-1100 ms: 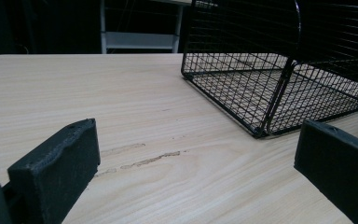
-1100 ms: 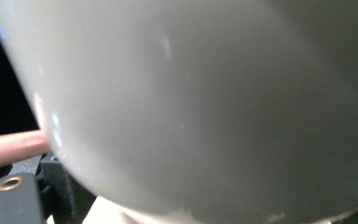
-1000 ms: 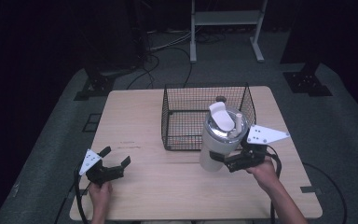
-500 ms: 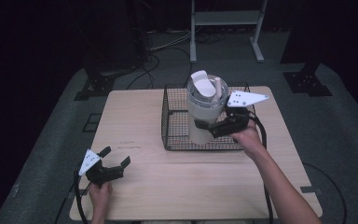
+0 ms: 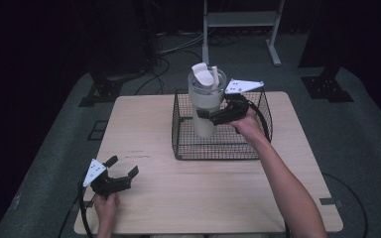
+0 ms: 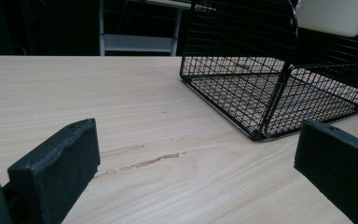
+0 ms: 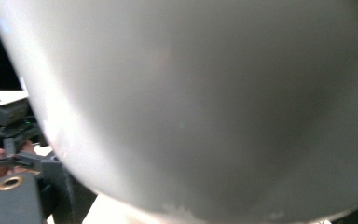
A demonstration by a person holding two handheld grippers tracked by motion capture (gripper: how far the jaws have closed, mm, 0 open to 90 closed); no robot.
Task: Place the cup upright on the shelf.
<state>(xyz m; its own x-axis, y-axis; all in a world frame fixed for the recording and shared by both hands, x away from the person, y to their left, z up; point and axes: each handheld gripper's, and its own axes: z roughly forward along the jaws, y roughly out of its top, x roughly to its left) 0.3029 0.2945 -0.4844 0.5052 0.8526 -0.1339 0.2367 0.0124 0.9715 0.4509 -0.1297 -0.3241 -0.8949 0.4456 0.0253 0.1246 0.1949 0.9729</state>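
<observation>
tumbler (image 5: pixel 206 101) hangs upright over the wire basket (image 5: pixel 258 148), its base inside the walls, pinched at mid-body by the right gripper (image 5: pixel 213 115). its smooth, top-heavy body could slip or tilt and catch the basket rim if lowered off-centre. left gripper (image 5: pixel 121 171) rests on the worktop (image 5: pixel 188 198), fingers (image 6: pixel 56 168) spread and empty.
</observation>
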